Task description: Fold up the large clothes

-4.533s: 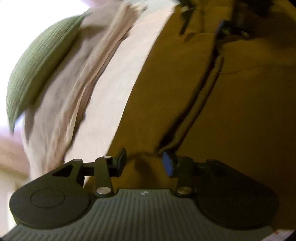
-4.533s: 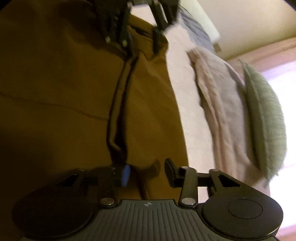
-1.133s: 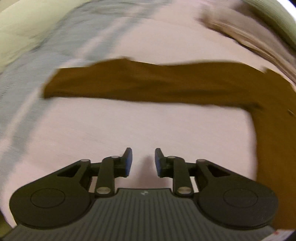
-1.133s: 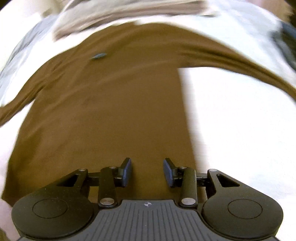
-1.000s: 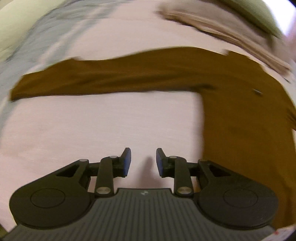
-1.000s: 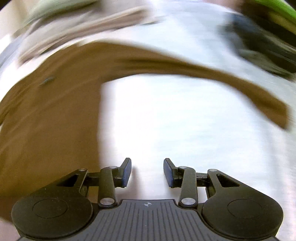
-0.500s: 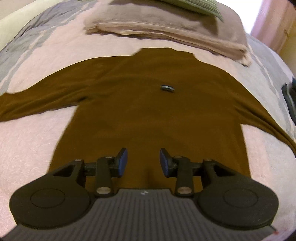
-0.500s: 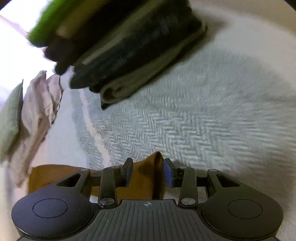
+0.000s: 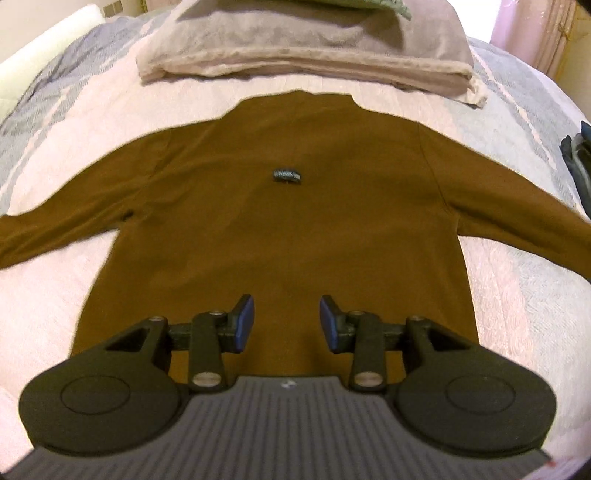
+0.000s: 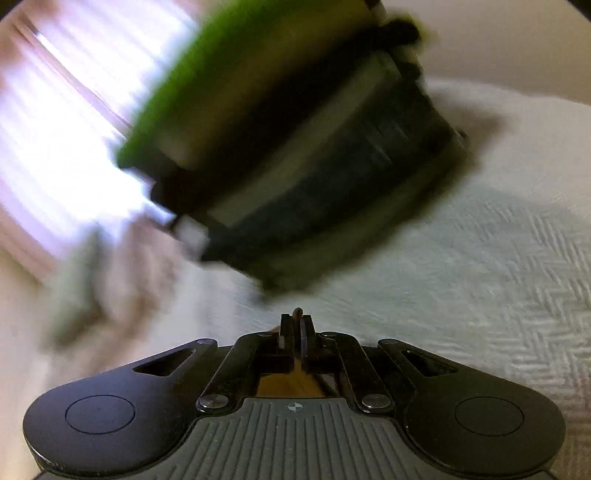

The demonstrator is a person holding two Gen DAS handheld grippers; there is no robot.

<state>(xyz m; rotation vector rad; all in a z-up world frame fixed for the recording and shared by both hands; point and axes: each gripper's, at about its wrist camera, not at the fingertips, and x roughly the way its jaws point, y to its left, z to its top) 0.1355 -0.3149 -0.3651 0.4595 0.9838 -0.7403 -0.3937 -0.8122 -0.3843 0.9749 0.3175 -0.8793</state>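
Since a second ago the right tool (image 10: 296, 332) has pinched one brown shirt (image 9: 288, 221) sleeve; left tool (image 9: 286, 321) gapes empty.

A pale pink quilted bedspread (image 9: 48, 302) covers the bed, grey bands running along its sides; a folded taupe blanket (image 9: 306, 48) lies at the far end, a green ribbed cushion (image 9: 373, 4) resting on top; a blurred stack of dark folded clothes (image 10: 303, 155) sits on the spread, a green layer uppermost; bright curtains (image 10: 48, 122) glow behind.

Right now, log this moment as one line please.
brown shirt: spread flat on bed | left gripper: open above hem | right gripper: shut on brown cloth | stage: fold starting
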